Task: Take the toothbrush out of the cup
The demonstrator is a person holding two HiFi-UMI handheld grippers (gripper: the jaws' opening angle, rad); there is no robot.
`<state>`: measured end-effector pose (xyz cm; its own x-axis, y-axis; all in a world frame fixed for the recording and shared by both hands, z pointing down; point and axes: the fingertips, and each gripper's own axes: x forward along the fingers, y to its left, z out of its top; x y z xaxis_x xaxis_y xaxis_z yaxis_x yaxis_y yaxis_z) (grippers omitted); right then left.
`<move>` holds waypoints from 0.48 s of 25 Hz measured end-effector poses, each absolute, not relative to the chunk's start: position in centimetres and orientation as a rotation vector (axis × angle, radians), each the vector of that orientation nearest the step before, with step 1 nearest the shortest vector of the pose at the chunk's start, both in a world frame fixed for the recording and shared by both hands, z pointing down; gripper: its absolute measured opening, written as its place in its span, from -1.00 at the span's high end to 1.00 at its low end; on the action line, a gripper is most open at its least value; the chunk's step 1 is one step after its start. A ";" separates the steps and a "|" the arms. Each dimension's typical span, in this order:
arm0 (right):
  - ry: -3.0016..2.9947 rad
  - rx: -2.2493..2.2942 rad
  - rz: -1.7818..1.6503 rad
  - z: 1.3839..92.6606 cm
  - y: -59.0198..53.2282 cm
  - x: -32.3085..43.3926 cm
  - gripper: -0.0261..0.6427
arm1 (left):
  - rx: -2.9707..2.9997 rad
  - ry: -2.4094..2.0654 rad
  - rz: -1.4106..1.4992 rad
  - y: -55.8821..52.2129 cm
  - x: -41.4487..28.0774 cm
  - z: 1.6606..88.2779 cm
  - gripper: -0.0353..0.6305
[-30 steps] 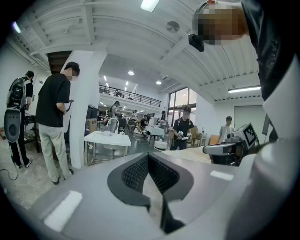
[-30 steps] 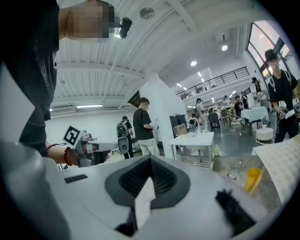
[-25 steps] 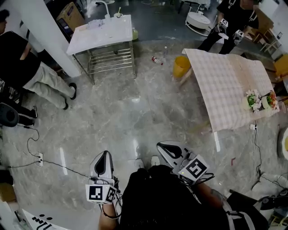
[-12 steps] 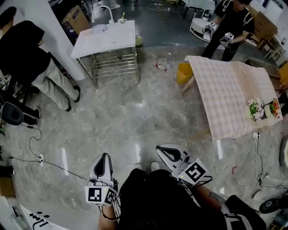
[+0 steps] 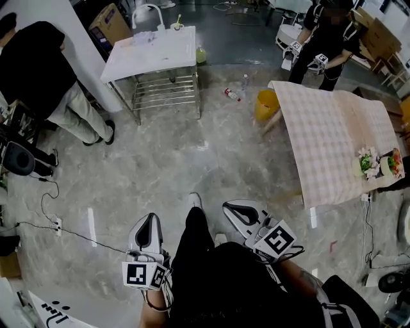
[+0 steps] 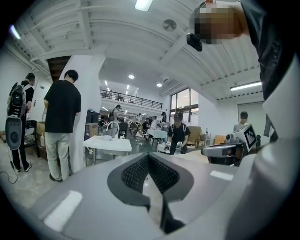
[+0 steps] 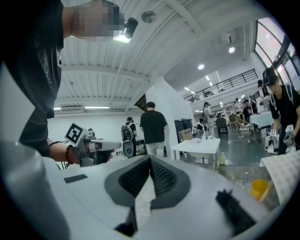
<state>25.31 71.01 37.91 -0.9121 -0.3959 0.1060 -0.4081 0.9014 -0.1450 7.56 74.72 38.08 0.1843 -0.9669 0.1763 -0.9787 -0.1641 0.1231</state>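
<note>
Stepping closer, the person is swinging a leg (image 5: pixel 196 234) forward between the left claw (image 5: pixel 149 219) and right claw (image 5: pixel 232 209), both closed on nothing, while far ahead the cup (image 5: pixel 176 26) on the table (image 5: pixel 150 56) is holding the toothbrush (image 5: pixel 179 18), seemingly light, stiff and slick, best pinched by its upright handle.

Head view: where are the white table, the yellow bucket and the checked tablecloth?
white table (image 5: pixel 154 57), head view, bare part of its top.
yellow bucket (image 5: pixel 265 106), head view, its side wall.
checked tablecloth (image 5: pixel 333 138), head view, bare middle of the cloth.
</note>
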 end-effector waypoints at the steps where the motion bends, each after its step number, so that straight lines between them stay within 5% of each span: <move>1: -2.984 0.638 0.244 38.1 70.3 25.0 0.89 | 2.249 -1.874 0.071 73.8 7.2 38.3 0.87; 12: -2.925 0.682 0.244 39.0 60.7 19.2 0.89 | 2.347 -1.828 0.119 63.3 2.5 39.4 0.87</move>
<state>19.15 60.67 38.95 -0.8898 -0.4270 0.1612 -0.4478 0.8849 -0.1278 2.49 63.25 39.41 0.2477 -0.9551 0.1629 -0.9681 -0.2374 0.0801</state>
